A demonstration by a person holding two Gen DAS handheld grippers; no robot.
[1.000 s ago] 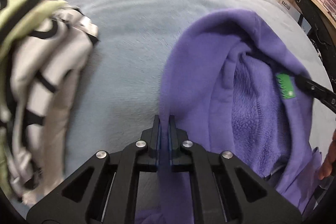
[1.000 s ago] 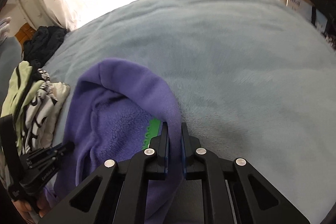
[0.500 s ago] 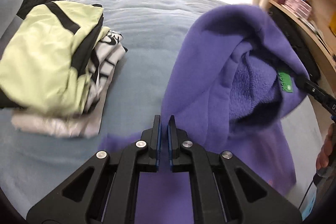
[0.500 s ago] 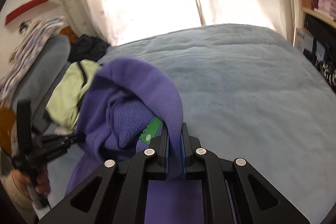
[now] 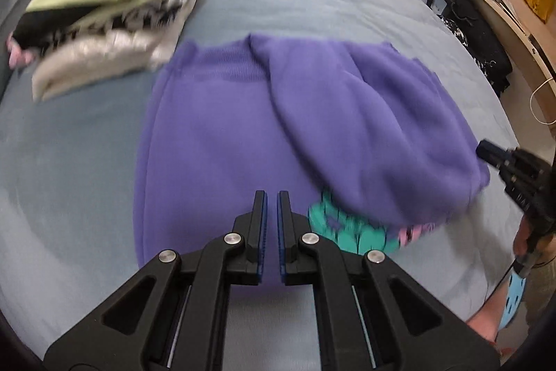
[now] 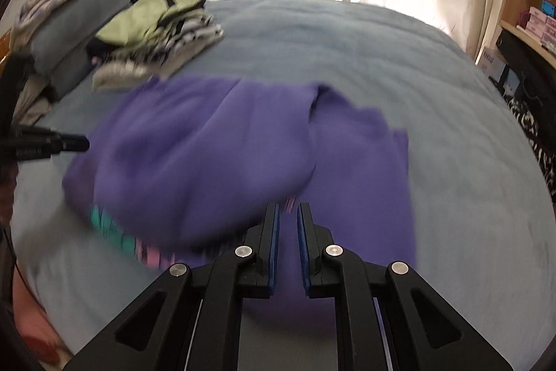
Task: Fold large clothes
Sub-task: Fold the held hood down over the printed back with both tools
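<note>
while both grippers tilt down over the purple hoodie [image 5: 226, 134], their fingers [image 5: 259, 232] sit nearly together, empty.

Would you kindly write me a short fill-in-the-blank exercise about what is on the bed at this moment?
1. The hoodie lying on the blue blanket is ____ in colour.
2. The top garment of the clothes pile is light ____.
3. Nothing is between the fingers of the left gripper or the right gripper; the hoodie lies ____ on the bed.
4. The hoodie's printed lettering is teal and ____.

Missing words: purple; green; loose; pink
</note>
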